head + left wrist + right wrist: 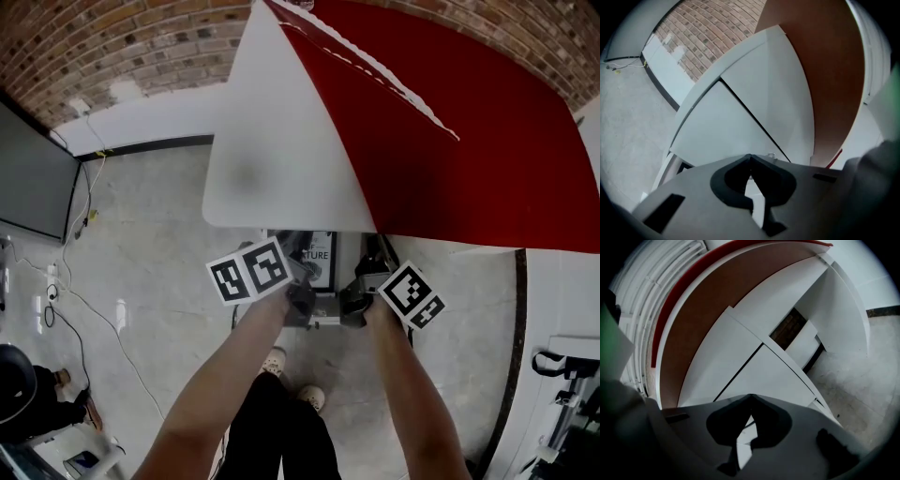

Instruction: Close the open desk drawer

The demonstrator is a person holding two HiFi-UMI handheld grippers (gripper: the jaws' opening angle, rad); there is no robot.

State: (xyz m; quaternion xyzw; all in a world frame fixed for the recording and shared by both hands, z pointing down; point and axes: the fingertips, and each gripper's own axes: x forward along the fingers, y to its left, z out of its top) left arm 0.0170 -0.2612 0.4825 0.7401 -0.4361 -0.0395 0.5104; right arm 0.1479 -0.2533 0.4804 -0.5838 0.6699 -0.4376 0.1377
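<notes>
Left tongs (750, 158) and right tongs (751, 397) both closed, empty, side by side below worktop (281, 141) edge, facing white drawer front (717, 133).

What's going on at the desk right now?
A person stands at the red-and-white desk, holding both grippers low by its front edge. The left gripper and right gripper are both shut and empty, pointed close at the white drawer fronts. Whether either touches them cannot be told.
</notes>
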